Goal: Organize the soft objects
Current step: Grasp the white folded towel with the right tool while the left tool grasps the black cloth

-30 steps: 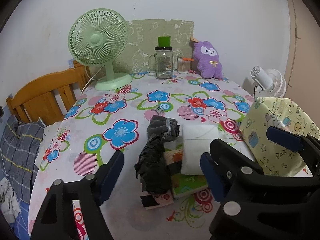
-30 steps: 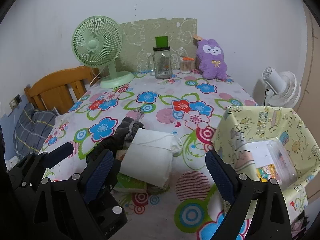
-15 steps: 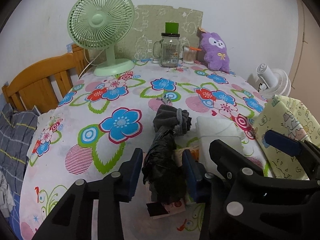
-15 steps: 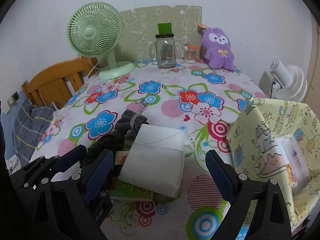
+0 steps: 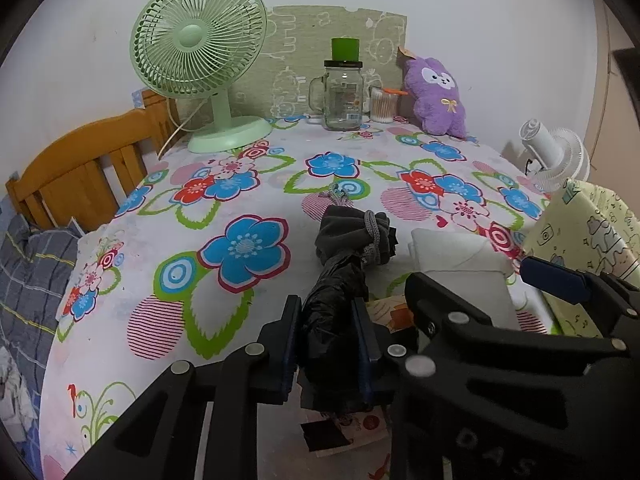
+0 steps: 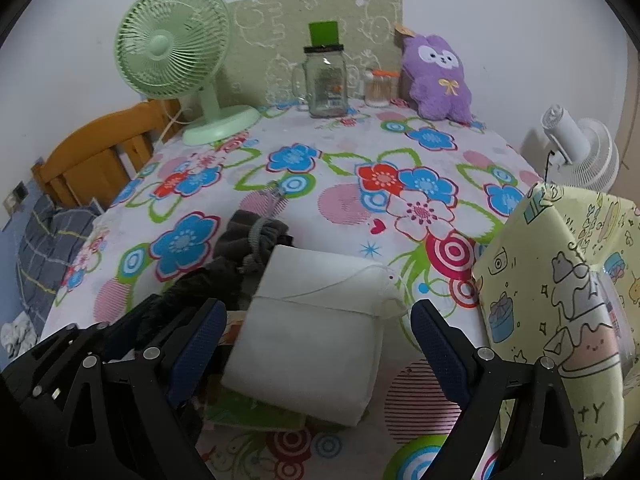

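A dark grey and black soft bundle (image 5: 340,272) lies on the floral tablecloth (image 5: 240,208). My left gripper (image 5: 326,344) is shut on its black near end. Its grey far end with a cord also shows in the right wrist view (image 6: 252,236). A white soft pack (image 6: 316,320) rests on a flat colourful packet beside the bundle. My right gripper (image 6: 318,340) is open, its jaws either side of the white pack, apart from it. A yellow patterned storage bin (image 6: 560,300) stands at the right; it also shows in the left wrist view (image 5: 592,232).
At the table's back stand a green fan (image 5: 200,56), a glass jar mug (image 5: 344,96), a small swab jar (image 5: 382,104) and a purple plush (image 5: 438,96). A wooden chair back (image 5: 80,168) is left, a white fan (image 5: 556,160) right.
My left gripper moved forward and closed from wide open onto the black bundle. My right gripper advanced toward the white pack and stays open.
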